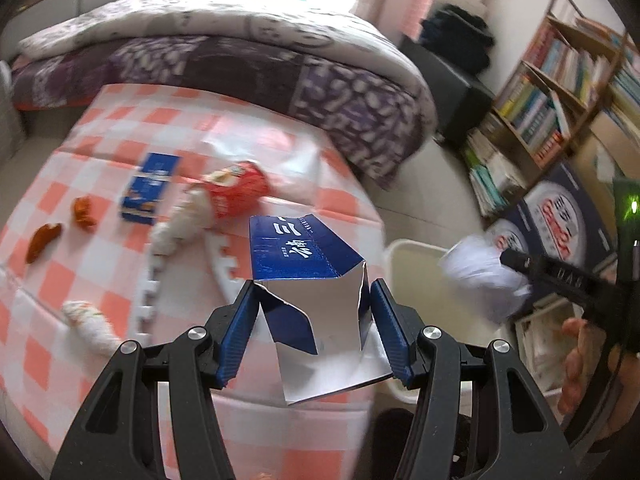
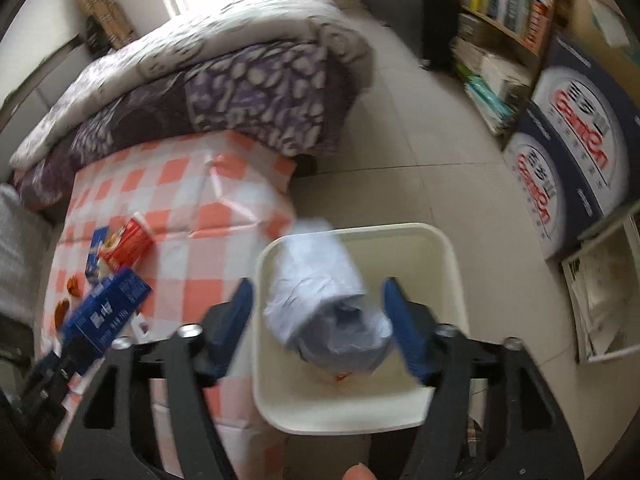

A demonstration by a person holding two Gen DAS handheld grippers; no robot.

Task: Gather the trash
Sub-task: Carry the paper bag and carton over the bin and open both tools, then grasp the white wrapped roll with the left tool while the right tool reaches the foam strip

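My right tongs [image 2: 320,320] gape over white plastic bin [image 2: 448,248], crumpled pale paper wad [image 2: 320,280] loose btwn; left tongs [image 1: 314,320] pinch torn blue carton [image 1: 300,252] for binning.

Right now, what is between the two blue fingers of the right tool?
In the right wrist view, a crumpled white paper wad sits between the open right tool, above the white bin.

Red "Camon"-like brand lettering, only partly legible, on two stacked navy cartons [image 2: 576,152] beside the bookshelf [image 2: 508,4].
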